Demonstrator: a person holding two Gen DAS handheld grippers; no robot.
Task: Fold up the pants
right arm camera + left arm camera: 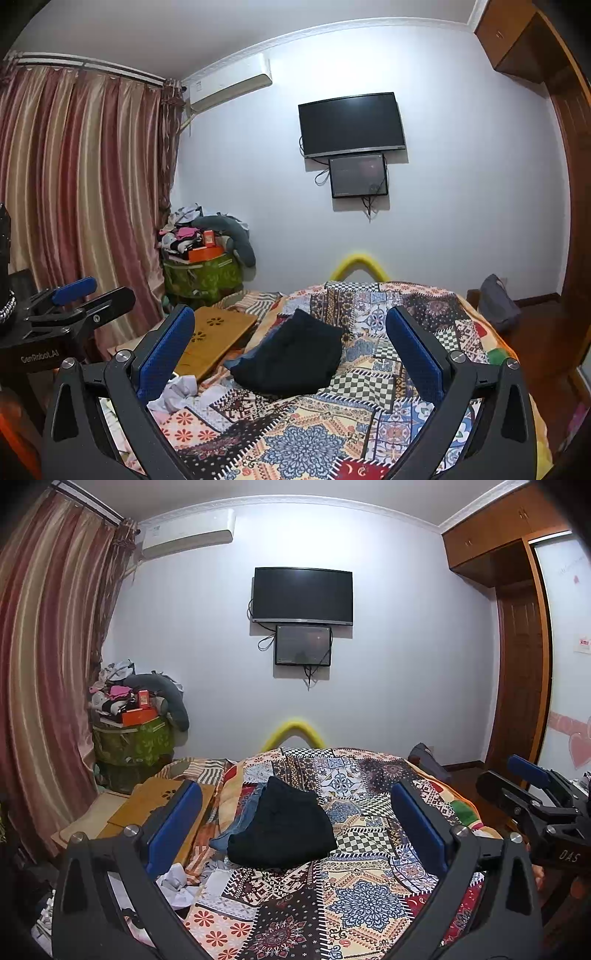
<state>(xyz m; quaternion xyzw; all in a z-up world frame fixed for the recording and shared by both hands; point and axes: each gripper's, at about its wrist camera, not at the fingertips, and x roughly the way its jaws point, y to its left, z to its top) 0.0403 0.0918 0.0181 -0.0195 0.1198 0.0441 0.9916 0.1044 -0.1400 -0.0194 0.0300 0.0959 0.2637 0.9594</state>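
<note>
Black pants (282, 829) lie folded in a compact pile on the patchwork bed cover (362, 897), on top of blue jeans (236, 825) that stick out at their left. They also show in the right wrist view (291, 356). My left gripper (295, 830) is open and empty, held above the near part of the bed, short of the pile. My right gripper (291, 354) is open and empty, likewise short of the pile. The right gripper shows at the right edge of the left wrist view (532, 794), and the left gripper at the left edge of the right wrist view (74, 295).
A wooden lap desk (214, 339) lies at the bed's left side, with crumpled white cloth (177, 395) in front of it. A green bin heaped with clutter (199, 273) stands by the curtain. A grey bag (496, 302) sits right of the bed. A TV (302, 595) hangs on the wall.
</note>
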